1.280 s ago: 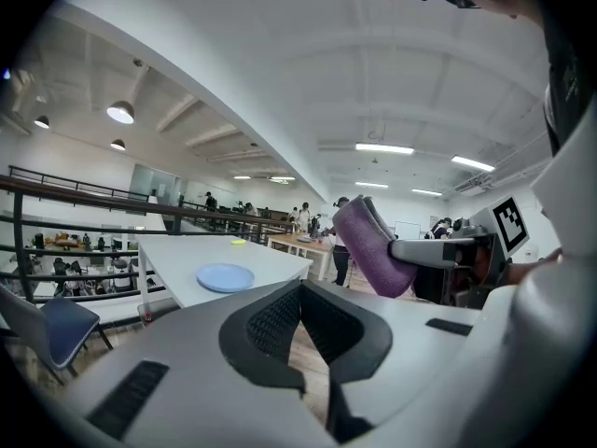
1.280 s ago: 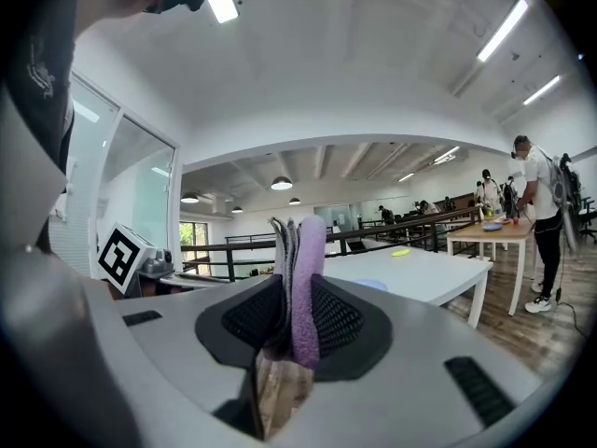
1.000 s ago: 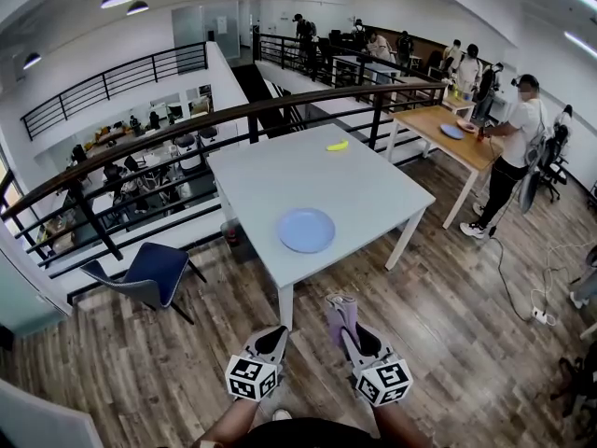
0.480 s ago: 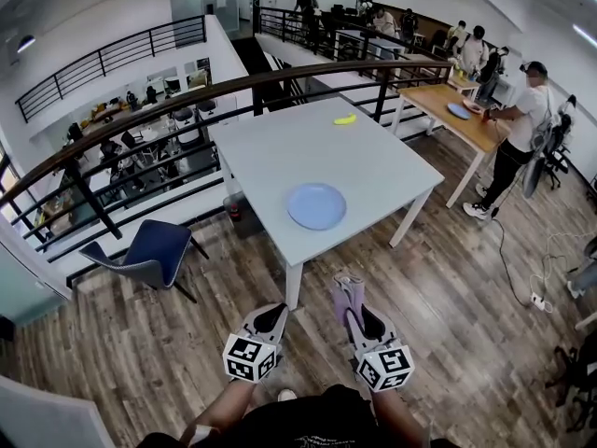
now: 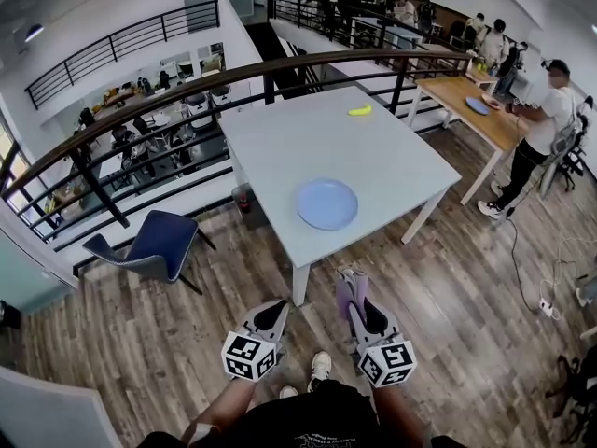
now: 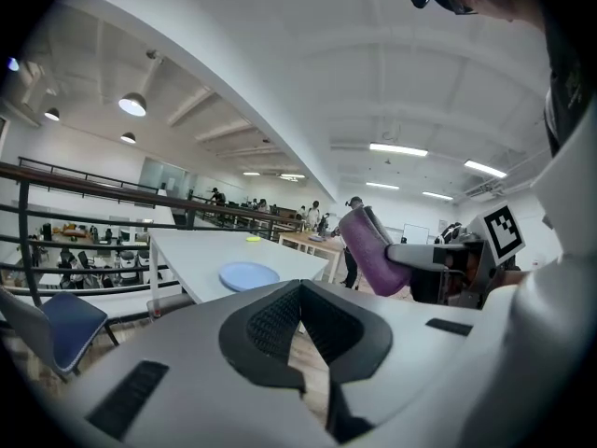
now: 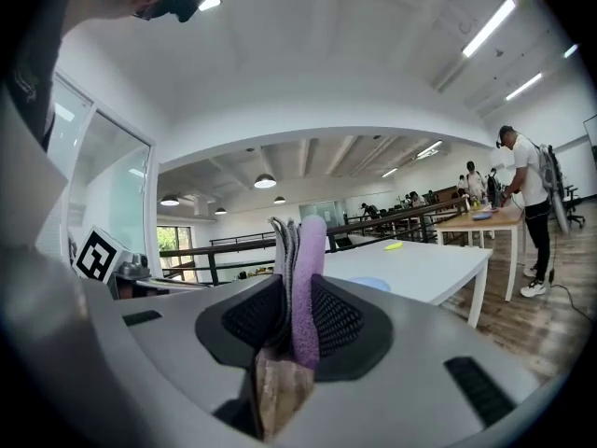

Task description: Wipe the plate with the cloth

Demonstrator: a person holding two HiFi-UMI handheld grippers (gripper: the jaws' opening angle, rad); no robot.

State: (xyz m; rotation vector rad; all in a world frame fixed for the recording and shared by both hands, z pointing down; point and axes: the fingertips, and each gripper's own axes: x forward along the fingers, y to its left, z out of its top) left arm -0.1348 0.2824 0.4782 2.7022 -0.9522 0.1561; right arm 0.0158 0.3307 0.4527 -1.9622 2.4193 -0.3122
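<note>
Purple cloth (image 7: pixel 306 278) is being gripped upright between the clenched fingers of the right gripper (image 5: pixel 352 289), which is being held low over the wooden floor (image 5: pixel 448 297), short of the white tabletop (image 5: pixel 308 147). The blue plate (image 5: pixel 327 203) is lying near the tabletop's near edge, well apart from both grippers. The fingers of the left gripper (image 5: pixel 276 314) are being held pressed together, empty.
</note>
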